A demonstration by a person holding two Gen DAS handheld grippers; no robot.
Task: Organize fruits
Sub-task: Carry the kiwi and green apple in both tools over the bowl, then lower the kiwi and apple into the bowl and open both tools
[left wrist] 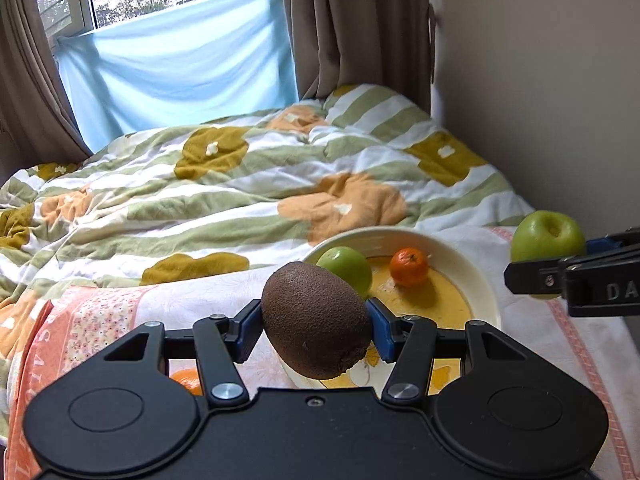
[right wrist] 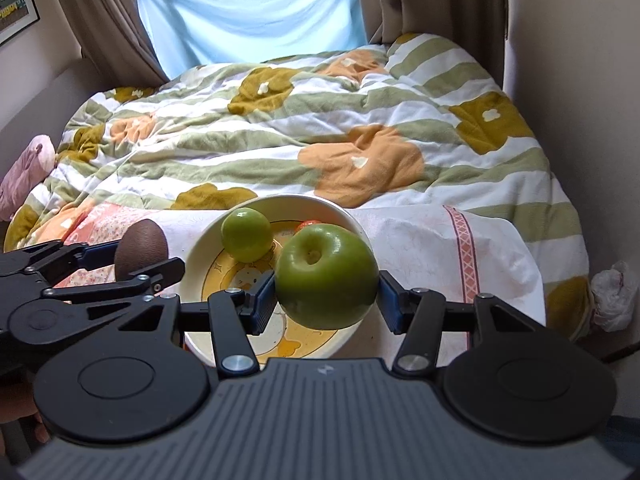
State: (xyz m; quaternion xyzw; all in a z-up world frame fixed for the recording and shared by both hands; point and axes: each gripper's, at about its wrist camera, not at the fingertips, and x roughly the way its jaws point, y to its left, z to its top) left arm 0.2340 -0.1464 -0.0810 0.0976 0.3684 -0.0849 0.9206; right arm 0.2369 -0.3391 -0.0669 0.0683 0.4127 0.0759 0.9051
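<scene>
My left gripper (left wrist: 316,326) is shut on a brown kiwi (left wrist: 316,320), held above the near left rim of a white bowl (left wrist: 476,280). My right gripper (right wrist: 326,294) is shut on a large green apple (right wrist: 326,276), held over the bowl (right wrist: 192,264). The bowl holds a small green fruit (left wrist: 346,270) and a mandarin (left wrist: 410,266). In the right wrist view the small green fruit (right wrist: 246,234) sits at the bowl's far left, the mandarin (right wrist: 308,224) peeks out behind the apple, and the left gripper (right wrist: 132,262) with the kiwi (right wrist: 140,250) is beside the bowl's left rim. The right gripper and its apple (left wrist: 548,236) show at right in the left wrist view.
The bowl stands on a pink and white floral cloth (right wrist: 420,240) on a bed with a striped flowered quilt (right wrist: 280,140). Another orange fruit (left wrist: 188,380) lies on the cloth under my left gripper. A wall (left wrist: 540,100) runs along the right; curtains and a window are behind.
</scene>
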